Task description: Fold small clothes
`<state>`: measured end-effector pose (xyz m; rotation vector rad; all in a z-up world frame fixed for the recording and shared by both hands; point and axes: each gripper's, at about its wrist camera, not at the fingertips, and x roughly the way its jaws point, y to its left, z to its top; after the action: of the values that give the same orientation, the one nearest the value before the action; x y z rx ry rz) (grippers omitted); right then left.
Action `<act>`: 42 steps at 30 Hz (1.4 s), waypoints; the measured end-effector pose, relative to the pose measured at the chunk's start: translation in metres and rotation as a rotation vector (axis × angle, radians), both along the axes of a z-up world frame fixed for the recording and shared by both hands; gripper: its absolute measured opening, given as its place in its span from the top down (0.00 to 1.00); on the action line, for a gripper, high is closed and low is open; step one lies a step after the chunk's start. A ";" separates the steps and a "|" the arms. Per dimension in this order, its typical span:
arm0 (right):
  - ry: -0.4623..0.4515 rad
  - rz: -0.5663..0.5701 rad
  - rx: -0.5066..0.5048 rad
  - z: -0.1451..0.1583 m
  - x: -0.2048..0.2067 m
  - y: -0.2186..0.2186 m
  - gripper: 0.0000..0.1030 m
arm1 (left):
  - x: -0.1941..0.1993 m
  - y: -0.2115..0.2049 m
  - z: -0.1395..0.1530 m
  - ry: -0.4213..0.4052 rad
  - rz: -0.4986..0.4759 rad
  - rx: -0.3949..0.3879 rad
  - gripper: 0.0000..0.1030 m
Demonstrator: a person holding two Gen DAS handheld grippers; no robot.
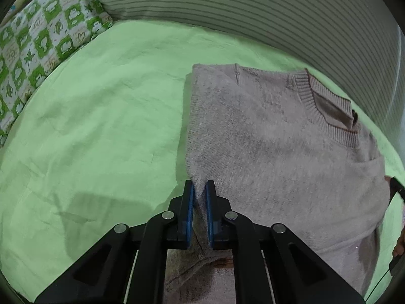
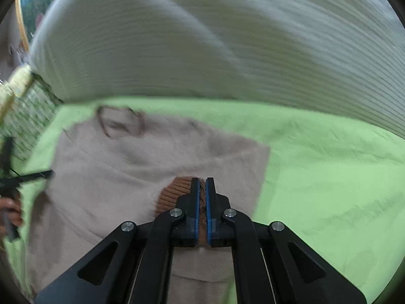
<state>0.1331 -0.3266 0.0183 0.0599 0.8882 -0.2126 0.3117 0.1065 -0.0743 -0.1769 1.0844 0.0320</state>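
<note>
Left wrist view: pale pinkish-beige knit sweater (image 1: 278, 152) with ribbed crew neck lies spread on light green bed sheet (image 1: 101, 126), neck toward far side. Left gripper (image 1: 200, 190) jaws clamped on sweater's near left edge, fabric pinched between blue pads. Right wrist view, blurred: right gripper (image 2: 202, 187) jaws closed on brown ribbed cuff (image 2: 177, 190) over sweater body. Beyond: striped grey-white bedding (image 1: 253, 12) along far edge, green-and-white patterned pillow (image 1: 38, 38) at far left.
</note>
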 end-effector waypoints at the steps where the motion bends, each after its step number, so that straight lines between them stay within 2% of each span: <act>1: 0.033 -0.013 0.011 -0.009 0.000 -0.005 0.95 | -0.002 -0.002 -0.002 0.002 0.002 0.001 0.93; 3: 0.086 -0.027 0.013 -0.022 -0.003 -0.010 0.95 | -0.002 -0.003 -0.004 0.003 0.006 0.001 0.92; 6: 0.070 -0.087 0.018 -0.017 -0.013 -0.014 0.94 | -0.003 -0.004 -0.006 0.003 0.009 -0.001 0.91; 7: 0.060 -0.119 0.019 -0.012 -0.017 -0.015 0.86 | -0.004 -0.005 -0.008 0.005 0.011 -0.003 0.91; 8: 0.038 -0.145 0.034 -0.007 -0.022 -0.018 0.81 | -0.004 -0.005 -0.008 0.006 0.014 -0.005 0.90; 10: -0.044 -0.170 0.131 0.003 -0.036 -0.022 0.66 | -0.004 -0.005 -0.008 0.007 0.019 -0.006 0.89; 12: -0.100 -0.168 0.268 0.006 -0.048 -0.023 0.63 | -0.004 -0.006 -0.008 0.009 0.024 -0.005 0.89; 14: -0.086 -0.159 0.285 0.001 -0.049 -0.017 0.63 | -0.003 -0.005 -0.009 0.013 0.027 -0.005 0.88; 18: 0.016 -0.160 0.251 -0.026 -0.037 -0.011 0.61 | -0.002 -0.003 -0.010 0.019 0.032 -0.003 0.84; 20: -0.016 -0.153 0.277 -0.027 -0.036 -0.009 0.61 | -0.002 0.000 -0.012 0.020 0.034 -0.001 0.81; 21: -0.039 -0.143 0.285 -0.025 -0.038 -0.009 0.69 | -0.001 0.001 -0.013 0.021 0.034 -0.003 0.81; 22: -0.048 -0.138 0.276 -0.019 -0.037 -0.008 0.95 | -0.001 0.003 -0.014 0.020 0.034 -0.005 0.81; 26: -0.079 -0.123 0.227 0.004 -0.043 -0.003 0.95 | -0.002 0.000 -0.015 0.013 0.023 0.017 0.81; 28: -0.039 -0.136 0.216 0.002 -0.043 -0.006 0.95 | -0.002 -0.002 -0.016 0.010 0.017 0.034 0.81; 31: 0.086 -0.153 0.179 -0.020 -0.039 -0.016 0.94 | -0.002 -0.007 -0.017 0.005 0.000 0.062 0.81; 32: 0.097 -0.165 0.171 -0.023 -0.039 -0.019 0.94 | -0.003 -0.010 -0.017 0.004 -0.005 0.071 0.80; 34: 0.077 -0.187 0.141 -0.021 -0.042 -0.020 0.76 | -0.004 -0.009 -0.015 0.006 -0.010 0.078 0.78; 39: 0.032 -0.218 0.143 -0.003 -0.060 -0.013 0.74 | -0.020 -0.001 0.000 0.004 -0.006 0.055 0.71; 42: 0.034 -0.205 0.154 -0.001 -0.073 -0.004 0.74 | -0.040 0.007 0.007 0.014 0.003 0.039 0.73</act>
<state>0.0602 -0.3303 0.0174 0.2921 0.9319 -0.3363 0.2718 0.1131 -0.0675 -0.1431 1.0965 0.0568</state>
